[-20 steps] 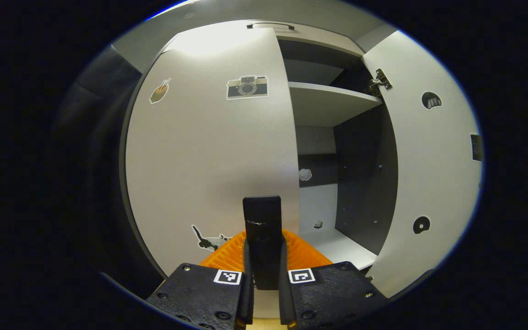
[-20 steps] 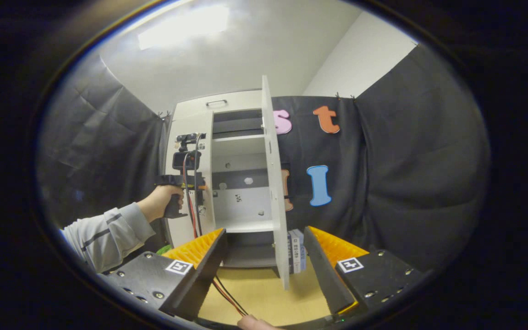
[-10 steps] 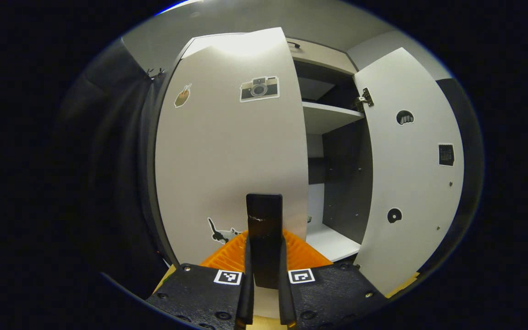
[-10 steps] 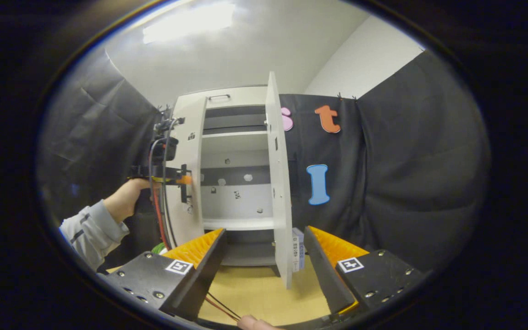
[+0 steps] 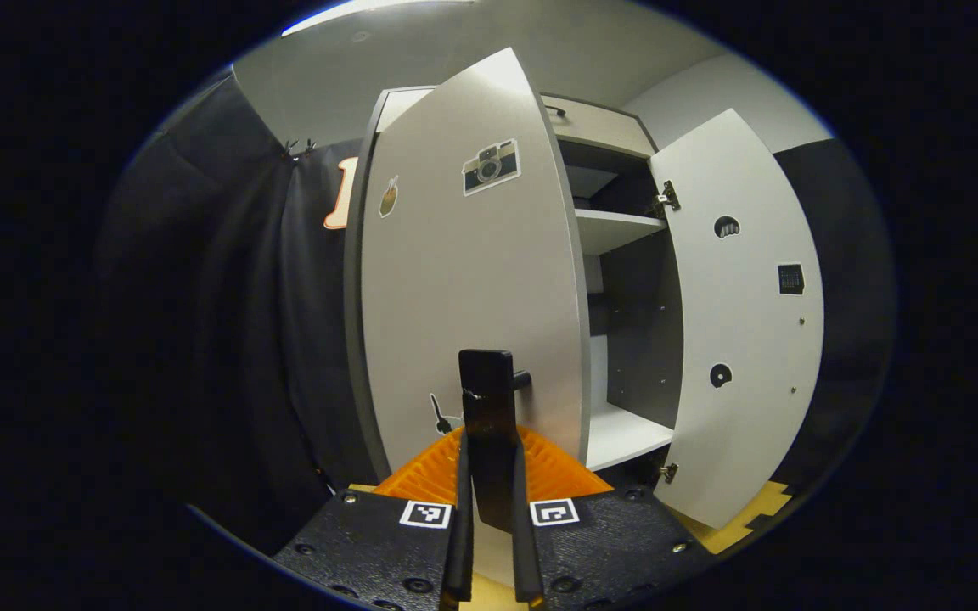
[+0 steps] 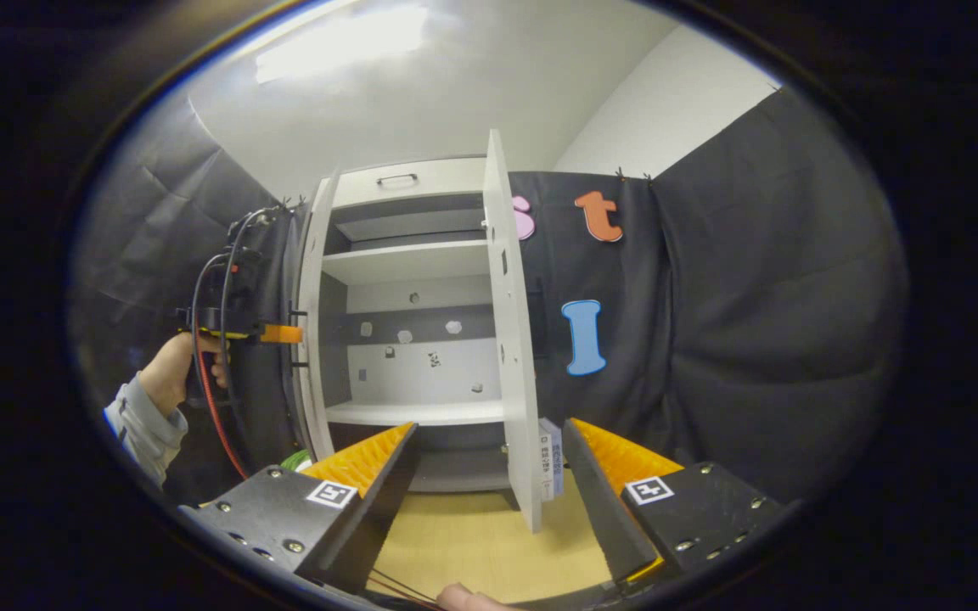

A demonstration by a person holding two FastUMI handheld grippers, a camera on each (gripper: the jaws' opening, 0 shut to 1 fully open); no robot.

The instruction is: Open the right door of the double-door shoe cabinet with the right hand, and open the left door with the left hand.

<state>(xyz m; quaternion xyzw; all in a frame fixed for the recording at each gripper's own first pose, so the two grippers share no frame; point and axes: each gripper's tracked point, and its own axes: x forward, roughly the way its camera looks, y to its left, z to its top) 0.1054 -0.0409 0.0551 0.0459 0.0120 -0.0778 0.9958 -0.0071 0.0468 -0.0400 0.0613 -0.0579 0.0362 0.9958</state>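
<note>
The white shoe cabinet [image 6: 404, 263] stands with both doors swung out. In the left gripper view, the left door [image 5: 463, 297] with its camera sticker hangs just ahead, and my left gripper [image 5: 491, 441] is shut on its black vertical handle [image 5: 486, 399]. The right door [image 5: 735, 339] stands wide open to the right. In the right gripper view, the left door [image 6: 311, 322] and right door [image 6: 508, 339] both appear edge-on, and the left gripper [image 6: 281, 333] is at the left door, held by a hand [image 6: 171, 373]. My right gripper [image 6: 489, 428] is open, holding nothing, well back from the cabinet.
Inside are white shelves [image 6: 408, 413] and a back wall with small stickers. A drawer with a handle [image 6: 396, 178] tops the cabinet. Some boxes [image 6: 550, 462] stand beside the right door. Red and black cables [image 6: 213, 399] hang from the left gripper. Wooden floor [image 6: 472, 543] lies below.
The left door has swung further out with my left gripper on its handle, and the hand has moved left. The right gripper and right door have stayed put.
</note>
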